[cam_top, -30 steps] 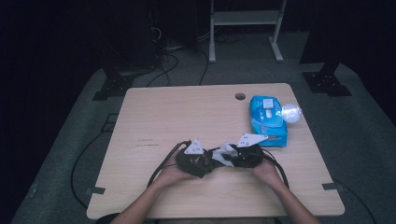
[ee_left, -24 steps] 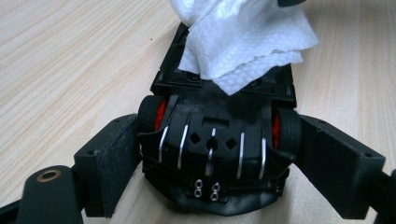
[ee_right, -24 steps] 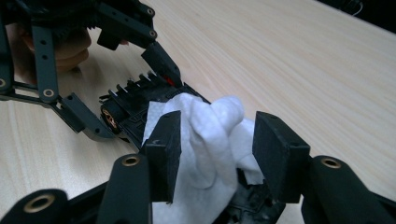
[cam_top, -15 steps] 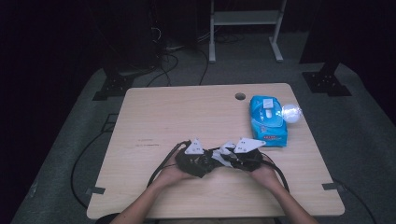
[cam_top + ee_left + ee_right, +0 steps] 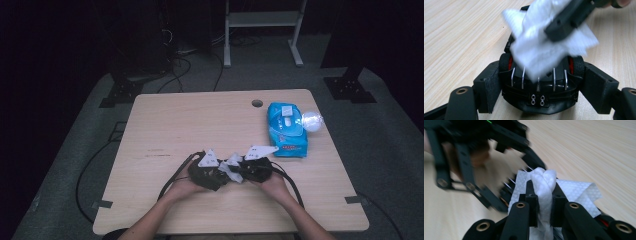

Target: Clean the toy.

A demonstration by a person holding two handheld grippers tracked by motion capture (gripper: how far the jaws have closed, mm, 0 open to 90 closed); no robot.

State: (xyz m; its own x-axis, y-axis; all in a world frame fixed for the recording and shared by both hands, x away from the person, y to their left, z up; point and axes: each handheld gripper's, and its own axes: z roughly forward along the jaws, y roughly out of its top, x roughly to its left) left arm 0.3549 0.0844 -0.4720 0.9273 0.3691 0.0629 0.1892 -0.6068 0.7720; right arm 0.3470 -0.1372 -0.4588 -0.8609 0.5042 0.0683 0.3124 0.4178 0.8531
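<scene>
A: Right gripper [image 5: 543,202] first. Fingers [image 5: 532,202] pinched nearly together on a bunched white wipe [image 5: 544,182]; the cloth bulges up out of the gap. They've just been closing, with the wipe between them, so that's a fresh grab.

B: And the left gripper [image 5: 541,82]?

A: Fingers [image 5: 487,86] spread wide, one pad against each flank of a small black toy car [image 5: 539,90] with red inside the wheels. Clamped on it, car sitting on the bench [image 5: 456,32] nose away from the camera.

B: Where's the wipe relative to the car?

A: Draped over the car's roof and rear deck, touching it (the right gripper's black finger comes in from the top right of the left gripper view, on top of the cloth). In the high view both grippers meet near the front middle of the bench, wipe [image 5: 231,169] between them, left gripper [image 5: 220,175] and right gripper [image 5: 240,172] almost touching.

B: Anything else out there?

A: Blue wipes pack [image 5: 286,129] towards the far right, well apart, something shiny and pale just beside it, can't tell what. Cables trailing off both grippers.

B: Meaning for the job?

A: My read: the wipe is now secured and the car is steadied, so rubbing the bodywork can begin. Risk is the cloth snagging on those chrome bars at the back.
</scene>
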